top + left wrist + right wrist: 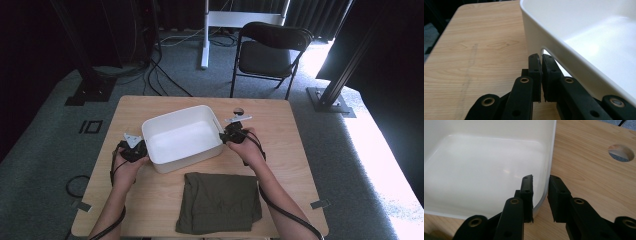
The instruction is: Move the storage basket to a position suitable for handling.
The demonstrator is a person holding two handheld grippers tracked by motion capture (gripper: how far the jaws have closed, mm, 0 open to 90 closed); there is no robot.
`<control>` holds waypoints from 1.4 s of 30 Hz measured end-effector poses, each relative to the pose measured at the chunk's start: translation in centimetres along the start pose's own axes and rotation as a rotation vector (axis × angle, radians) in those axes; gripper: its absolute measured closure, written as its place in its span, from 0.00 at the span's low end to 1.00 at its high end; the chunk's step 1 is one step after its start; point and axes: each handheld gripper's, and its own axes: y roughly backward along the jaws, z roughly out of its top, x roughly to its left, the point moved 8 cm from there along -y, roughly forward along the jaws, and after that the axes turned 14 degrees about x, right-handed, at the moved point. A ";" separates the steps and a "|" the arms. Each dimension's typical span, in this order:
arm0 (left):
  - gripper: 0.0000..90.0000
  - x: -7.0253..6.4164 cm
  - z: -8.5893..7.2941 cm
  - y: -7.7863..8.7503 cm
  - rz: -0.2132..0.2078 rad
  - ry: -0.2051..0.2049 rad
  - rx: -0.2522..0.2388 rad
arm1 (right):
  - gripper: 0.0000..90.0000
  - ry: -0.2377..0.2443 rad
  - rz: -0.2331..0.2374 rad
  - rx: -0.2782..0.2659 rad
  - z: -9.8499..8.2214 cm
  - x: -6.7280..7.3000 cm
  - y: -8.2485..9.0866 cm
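One wooden table carries everything in play, its top pierced by a single round hole near the far right edge. Beyond it on the grey carpet stands one black folding chair.

One white plastic tub, rectangular with rounded corners, sits in the middle of the table, turned a little askew to the table edges, and its inside is bare white. Just in front of the tub, nearer the person, lies one folded olive-green cloth, close to the tub but not touching it.

Two bare forearms reach in from the near edge, spread apart, one to each short end of the tub. The left hand holds the left gripper against the tub's left end; in the left gripper view its two black jaws are clenched pad to pad with only a sliver of a gap, their tips just under the tub's rim, with nothing seen between them. The right hand holds the right gripper level at the tub's right end. In the right gripper view its jaws straddle the tub's wall at a rounded corner, one pad inside and one outside, grasping the wall.
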 end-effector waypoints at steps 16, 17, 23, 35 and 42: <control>0.96 -0.7 1.6 -2.0 -0.001 -0.029 0.003 | 0.80 -0.031 0.024 0.005 -1.6 -0.9 1.1; 0.96 -0.7 1.7 -2.0 0.000 -0.031 0.006 | 0.79 -0.031 0.024 0.001 -1.8 -0.9 1.2; 0.96 -0.5 2.5 -2.5 0.000 -0.027 0.008 | 0.78 -0.038 0.031 0.001 -2.4 -1.0 1.6; 0.96 -0.7 4.0 -3.7 0.022 -0.044 0.017 | 0.77 -0.046 0.047 0.003 -3.3 -1.2 2.2; 0.96 -1.0 4.5 -4.2 0.030 -0.044 0.022 | 0.75 -0.071 0.063 0.003 -3.8 -1.2 2.5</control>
